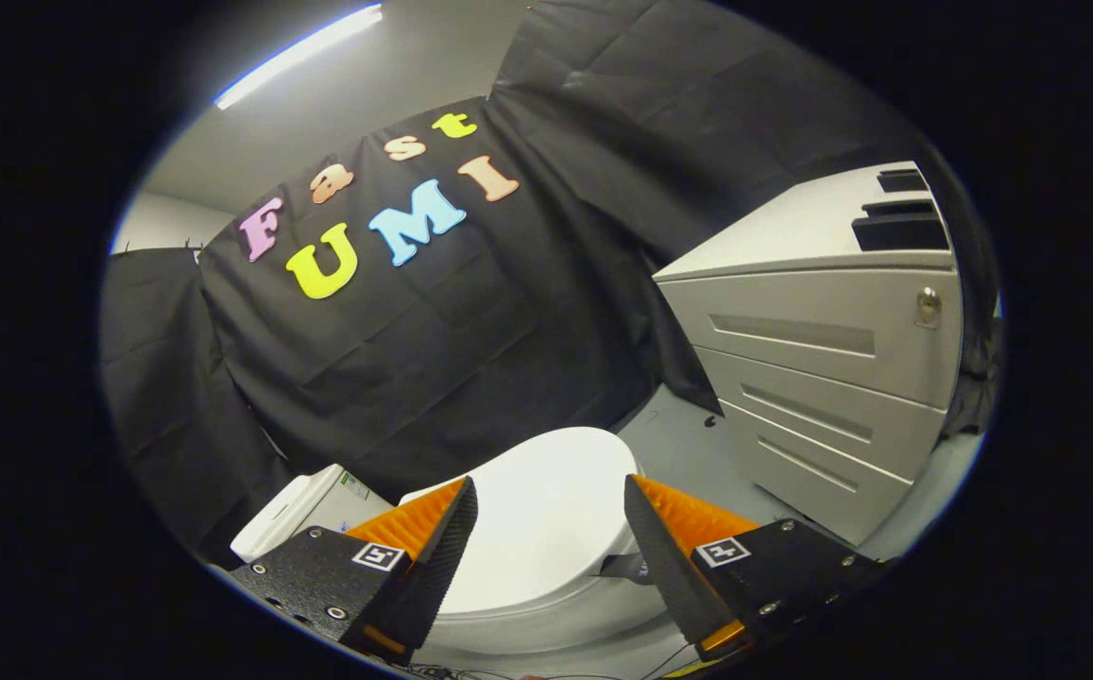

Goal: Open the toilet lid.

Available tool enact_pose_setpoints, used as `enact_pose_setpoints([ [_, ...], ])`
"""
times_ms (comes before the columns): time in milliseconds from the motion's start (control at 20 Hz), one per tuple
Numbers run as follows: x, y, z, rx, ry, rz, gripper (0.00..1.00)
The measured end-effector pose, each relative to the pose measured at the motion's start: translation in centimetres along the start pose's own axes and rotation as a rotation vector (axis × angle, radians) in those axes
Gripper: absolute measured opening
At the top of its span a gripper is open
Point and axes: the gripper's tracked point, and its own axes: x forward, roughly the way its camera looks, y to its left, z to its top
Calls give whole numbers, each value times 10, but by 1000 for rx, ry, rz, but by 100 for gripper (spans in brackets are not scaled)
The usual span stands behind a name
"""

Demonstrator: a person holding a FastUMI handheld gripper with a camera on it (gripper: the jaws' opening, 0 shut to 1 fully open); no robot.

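A white toilet stands on the floor below me with its lid (546, 515) closed flat over the bowl. Its white tank (305, 515) sits behind it, against the black cloth wall. My gripper (551, 496) hovers above the lid, open, its two fingers spread wide with the lid showing between them. The fingers are apart from the lid and nothing is held.
A light grey drawer cabinet (829, 378) with a keyhole lock stands to the right of the toilet on the grey floor (688, 453). Black cloth hangs behind and to the left. Cables lie on the floor near the toilet's front.
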Motion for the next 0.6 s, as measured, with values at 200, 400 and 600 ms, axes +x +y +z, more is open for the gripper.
enact_pose_setpoints([
  [200,6,-18,-14,109,18,-25,96],
  [400,9,-34,-23,214,20,-43,96],
  [600,18,-59,-44,282,61,-110,96],
])
